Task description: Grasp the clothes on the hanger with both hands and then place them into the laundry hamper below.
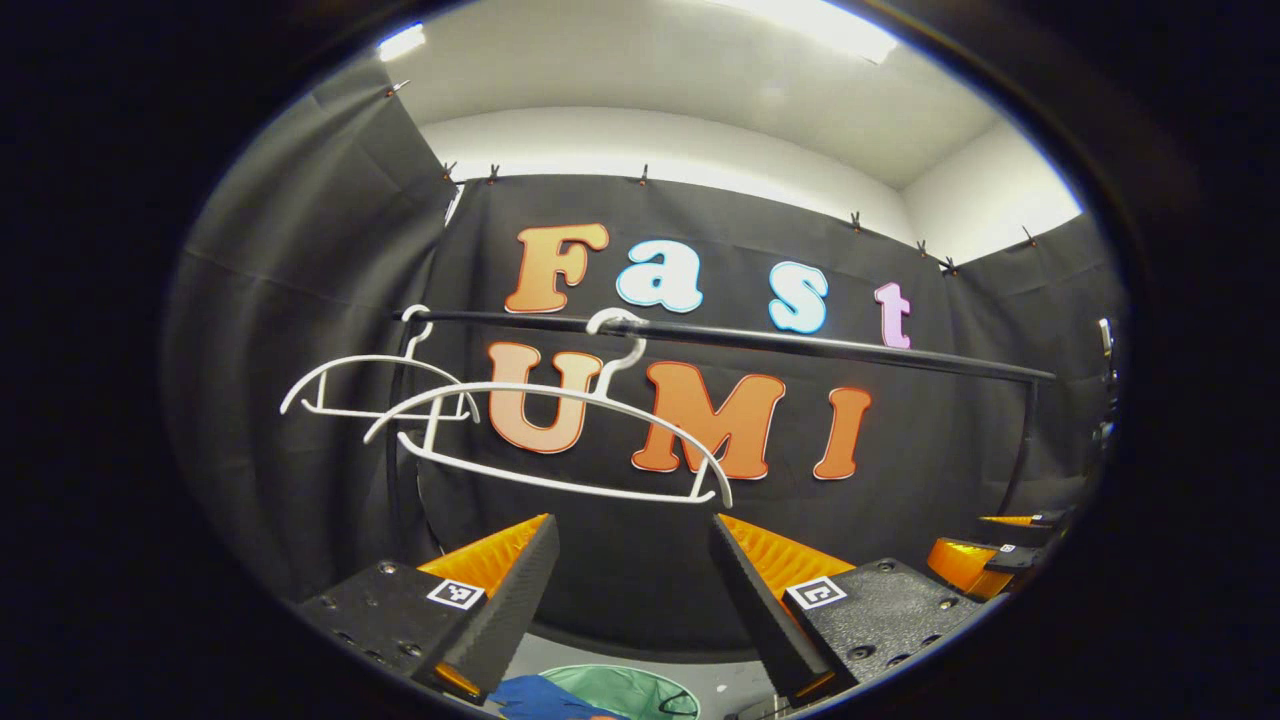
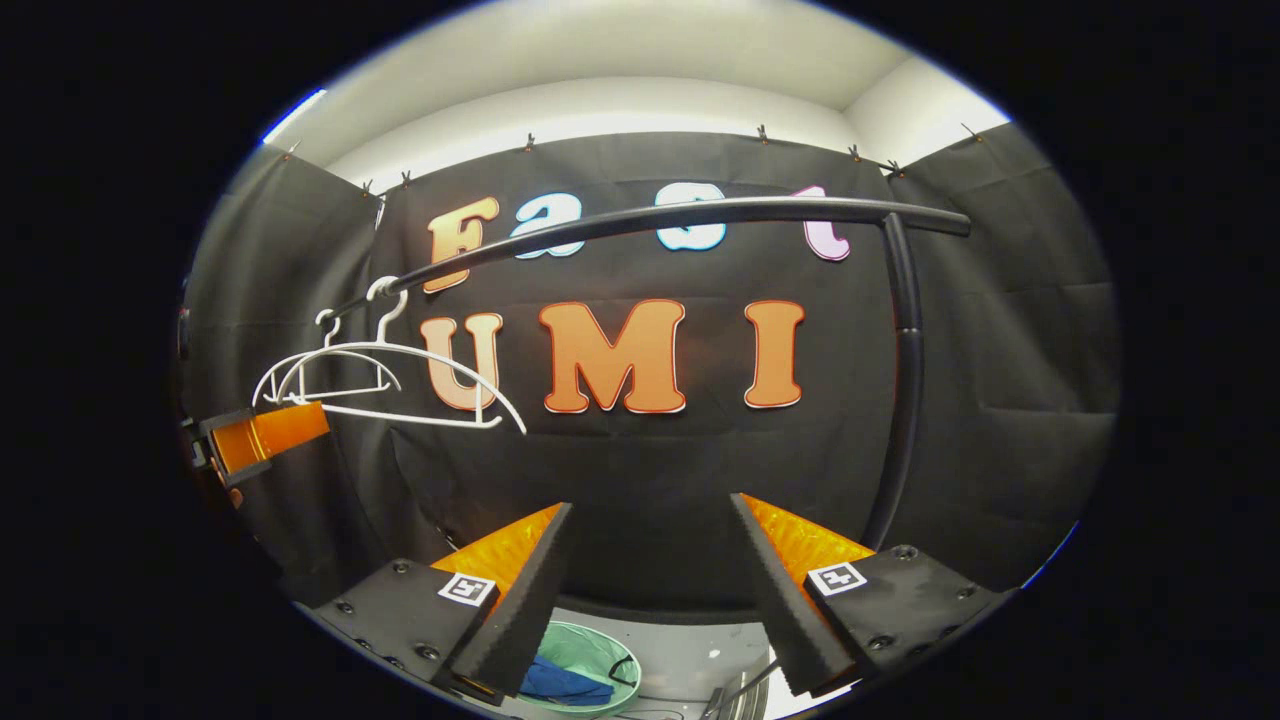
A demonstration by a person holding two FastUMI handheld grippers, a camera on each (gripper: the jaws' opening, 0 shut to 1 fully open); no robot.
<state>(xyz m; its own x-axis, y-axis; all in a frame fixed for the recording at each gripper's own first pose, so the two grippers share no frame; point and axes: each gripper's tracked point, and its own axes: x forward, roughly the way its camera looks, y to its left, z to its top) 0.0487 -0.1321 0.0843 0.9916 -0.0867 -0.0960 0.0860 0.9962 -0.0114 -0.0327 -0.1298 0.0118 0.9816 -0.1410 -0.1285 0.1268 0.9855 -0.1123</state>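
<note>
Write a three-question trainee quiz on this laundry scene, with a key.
1. True or false: both white hangers on the black rail are bare.
2. Where does the blue garment lie? A) on the rail B) in the green hamper C) in a gripper
3. Fill in: the left gripper and the right gripper are both ____.

Key: 1 true; 2 B; 3 open.

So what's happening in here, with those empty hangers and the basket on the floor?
A person is holding two grasping tools up in front of a clothes rail. Both white hangers on it are bare. A blue garment already lies in the green hamper below. The left tool and the right tool are both open and hold nothing, so the clothes seem to be put away.
</note>
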